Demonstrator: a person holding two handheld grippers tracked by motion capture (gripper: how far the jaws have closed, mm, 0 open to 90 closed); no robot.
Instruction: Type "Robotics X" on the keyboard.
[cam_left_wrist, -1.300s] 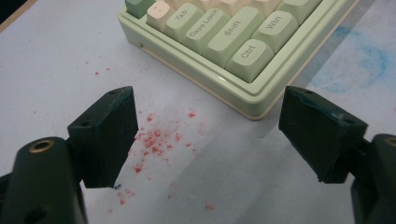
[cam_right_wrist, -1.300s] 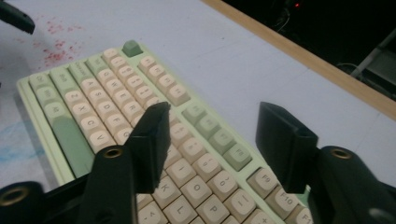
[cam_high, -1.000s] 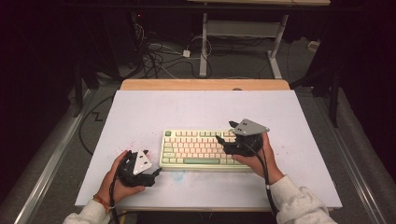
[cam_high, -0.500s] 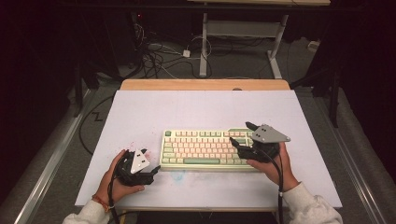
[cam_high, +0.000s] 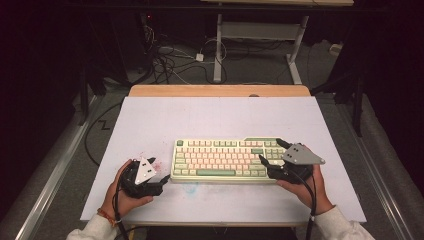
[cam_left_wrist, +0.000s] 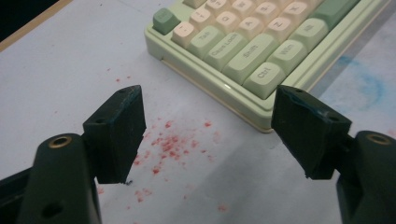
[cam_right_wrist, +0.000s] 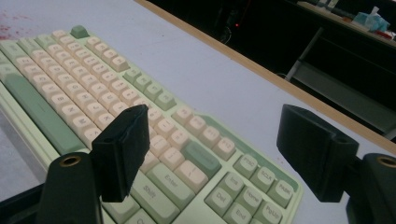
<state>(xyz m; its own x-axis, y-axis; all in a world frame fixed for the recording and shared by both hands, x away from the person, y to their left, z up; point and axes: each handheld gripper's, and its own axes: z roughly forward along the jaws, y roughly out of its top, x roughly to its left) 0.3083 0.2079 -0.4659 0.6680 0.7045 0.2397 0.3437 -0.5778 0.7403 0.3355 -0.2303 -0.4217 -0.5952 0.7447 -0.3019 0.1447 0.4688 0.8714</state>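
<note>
While one keyboard (cam_high: 227, 160) lies flat, two gripper units flank it.

From above I look down; my two jaw cameras sit close, both sharing the keyboard (cam_high: 225, 160).

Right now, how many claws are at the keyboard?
2: the left claw by the keyboard's left end, the right claw over its right end. Both open, holding nothing.
</note>
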